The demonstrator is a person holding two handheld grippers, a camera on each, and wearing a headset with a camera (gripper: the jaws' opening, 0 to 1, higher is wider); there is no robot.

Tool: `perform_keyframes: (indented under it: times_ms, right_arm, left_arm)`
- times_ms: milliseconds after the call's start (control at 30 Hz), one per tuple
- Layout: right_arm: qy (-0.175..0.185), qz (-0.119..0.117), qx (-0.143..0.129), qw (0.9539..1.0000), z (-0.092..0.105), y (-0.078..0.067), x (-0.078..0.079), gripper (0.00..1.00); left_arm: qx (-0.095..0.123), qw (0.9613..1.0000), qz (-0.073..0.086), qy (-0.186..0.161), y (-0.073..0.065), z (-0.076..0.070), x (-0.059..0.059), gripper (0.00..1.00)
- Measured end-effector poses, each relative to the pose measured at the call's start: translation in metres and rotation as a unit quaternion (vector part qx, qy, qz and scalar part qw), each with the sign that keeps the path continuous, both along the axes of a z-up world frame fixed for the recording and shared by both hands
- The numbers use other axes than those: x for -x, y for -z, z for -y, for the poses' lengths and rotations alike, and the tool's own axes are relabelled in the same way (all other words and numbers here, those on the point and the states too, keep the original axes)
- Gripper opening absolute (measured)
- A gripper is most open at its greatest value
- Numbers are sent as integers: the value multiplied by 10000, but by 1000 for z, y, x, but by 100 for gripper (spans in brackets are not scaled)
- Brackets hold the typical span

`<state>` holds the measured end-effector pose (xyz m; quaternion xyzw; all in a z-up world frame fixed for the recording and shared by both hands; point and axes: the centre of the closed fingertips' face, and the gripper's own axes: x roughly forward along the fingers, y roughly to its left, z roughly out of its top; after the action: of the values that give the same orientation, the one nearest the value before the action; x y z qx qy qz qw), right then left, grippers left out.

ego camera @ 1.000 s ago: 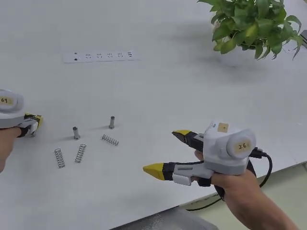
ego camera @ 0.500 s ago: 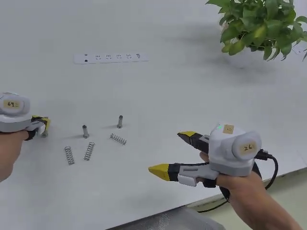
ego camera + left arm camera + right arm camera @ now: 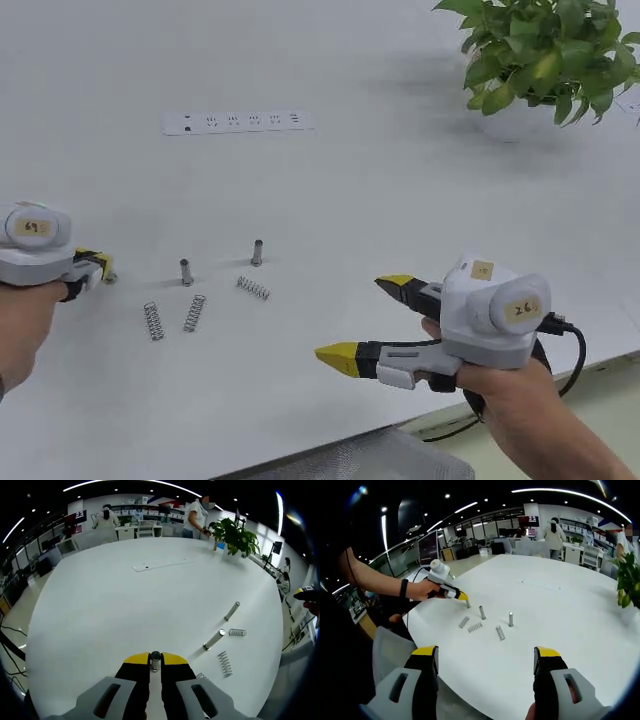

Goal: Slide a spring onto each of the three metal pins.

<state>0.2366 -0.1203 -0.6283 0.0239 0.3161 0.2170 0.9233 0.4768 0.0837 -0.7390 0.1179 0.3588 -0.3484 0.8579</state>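
Observation:
My left gripper (image 3: pixel 101 268) is at the table's left, shut on a small metal pin (image 3: pixel 155 661) whose top shows between the yellow tips. Two more pins (image 3: pixel 186 271) (image 3: pixel 257 252) stand upright to its right. Three springs lie flat near them: two side by side (image 3: pixel 152 320) (image 3: pixel 194 312), and one (image 3: pixel 253 288) just in front of the right pin. My right gripper (image 3: pixel 365 320) hovers open near the front edge, well right of the springs, holding nothing. In the right gripper view its jaws (image 3: pixel 486 655) frame the pins (image 3: pixel 482 612) (image 3: pixel 510 619) and the left gripper (image 3: pixel 462 597).
A white power strip (image 3: pixel 237 121) lies flat at the back of the white table (image 3: pixel 380 190). A potted green plant (image 3: pixel 540 50) stands at the back right. The table's front edge (image 3: pixel 330 448) runs close under the right gripper, whose cable (image 3: pixel 570 345) hangs off it.
The head camera has shifted, so everything sits a little further right in the picture. Neither gripper has visibly moved relative to the pins and springs.

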Motion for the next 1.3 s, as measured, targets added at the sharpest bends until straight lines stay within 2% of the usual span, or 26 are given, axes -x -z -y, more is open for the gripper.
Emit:
perform_keyframes:
  times_ms: [367, 567, 700, 1033, 1233, 1300]
  right_arm:
    - [-2, 3, -3, 10000, -1, 1, 7, 77]
    - [-11, 3, 11, 10000, -1, 1, 9, 77]
    - [-3, 20, 15, 10000, -1, -1, 9, 77]
    - [9, 45, 8, 10000, -1, -1, 9, 77]
    - [15, 49, -5, 10000, -1, -1, 10, 77]
    - [14, 58, -5, 10000, -2, -2, 10, 77]
  left_arm:
    - [-39, 9999, 58, 106, -4, 3, 9, 0]
    - [-111, 9997, 9, 194, 3, 3, 18, 0]
    - [-124, 9996, 80, 234, 0, 3, 22, 0]
    - [-250, 9989, 99, 388, 0, 0, 25, 0]
    - [-320, 9983, 163, 453, -1, -1, 24, 0]
    - [-343, 9982, 126, 472, 0, -1, 25, 0]
